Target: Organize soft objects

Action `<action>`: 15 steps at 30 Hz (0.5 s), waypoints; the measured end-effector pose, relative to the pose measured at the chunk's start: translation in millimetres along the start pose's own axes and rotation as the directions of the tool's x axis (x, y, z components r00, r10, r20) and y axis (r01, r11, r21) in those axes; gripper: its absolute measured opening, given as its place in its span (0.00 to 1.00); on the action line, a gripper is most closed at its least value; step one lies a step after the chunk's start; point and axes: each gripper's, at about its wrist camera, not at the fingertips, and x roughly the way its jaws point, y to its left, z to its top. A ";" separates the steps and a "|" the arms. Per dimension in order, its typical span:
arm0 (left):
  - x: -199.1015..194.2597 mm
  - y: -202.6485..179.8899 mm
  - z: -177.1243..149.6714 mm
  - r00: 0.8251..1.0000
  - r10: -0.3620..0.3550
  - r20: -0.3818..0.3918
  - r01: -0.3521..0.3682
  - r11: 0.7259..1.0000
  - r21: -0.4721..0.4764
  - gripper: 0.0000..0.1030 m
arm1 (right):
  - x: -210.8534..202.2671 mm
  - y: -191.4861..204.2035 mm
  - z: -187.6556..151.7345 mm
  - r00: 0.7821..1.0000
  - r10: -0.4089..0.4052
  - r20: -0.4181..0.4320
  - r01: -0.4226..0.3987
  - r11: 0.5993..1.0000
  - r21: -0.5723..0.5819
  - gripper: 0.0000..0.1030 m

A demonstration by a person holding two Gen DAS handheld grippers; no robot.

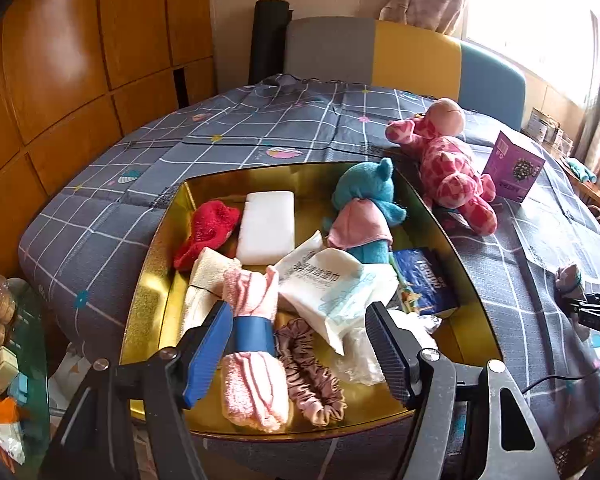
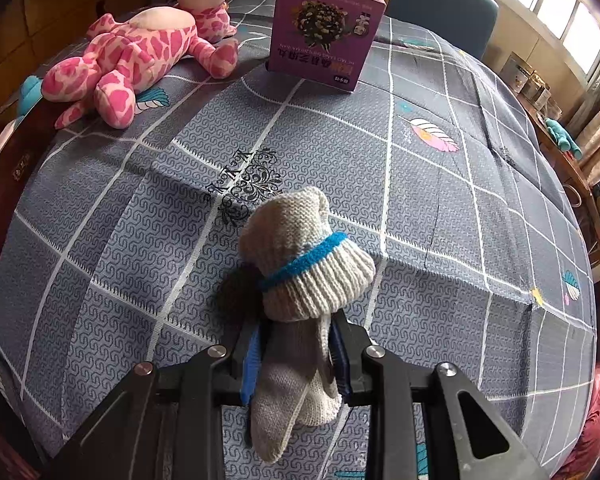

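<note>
A gold tray (image 1: 160, 240) on the quilted table holds a rolled pink towel (image 1: 252, 344) with a blue band, a brown scrunchie (image 1: 308, 376), a red cloth (image 1: 208, 232), a white block (image 1: 266, 228), a wet-wipe pack (image 1: 324, 288) and a teal plush (image 1: 364, 208). My left gripper (image 1: 300, 346) hovers open over the tray's near end; its blue left pad (image 1: 206, 354) is beside the towel, not pressing it. My right gripper (image 2: 296, 356) is shut on a grey knit glove (image 2: 300, 256) with a blue stripe, just above the cloth. That right gripper (image 1: 592, 308) also shows at the edge of the left wrist view.
A pink spotted plush (image 2: 140, 56) lies on the grey checked cover (image 2: 440, 208) beside the tray, with a purple box (image 2: 324, 32) standing behind it. Chairs (image 1: 400, 52) line the far side. A glass side table (image 1: 16, 360) with clutter sits at the left.
</note>
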 end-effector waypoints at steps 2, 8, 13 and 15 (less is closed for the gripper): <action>-0.1 -3.4 1.2 1.000 -0.005 0.001 0.005 1.000 0.008 0.68 | -0.8 -0.5 -1.0 1.000 0.001 0.000 -0.001 1.000 0.018 0.29; -1.6 -14.1 4.3 1.000 -0.024 0.006 0.024 0.999 0.039 0.69 | 0.9 -4.9 0.4 1.000 0.010 -0.004 -0.010 0.998 0.062 0.29; 1.1 -16.9 2.2 0.999 -0.045 -0.015 0.046 0.998 0.041 0.69 | 3.1 -6.7 3.1 1.000 0.007 -0.005 -0.007 0.996 0.092 0.29; -0.1 -18.1 1.5 0.999 -0.051 -0.012 0.051 0.998 0.046 0.69 | 2.2 -8.5 5.2 1.000 0.008 -0.011 -0.007 0.993 0.119 0.27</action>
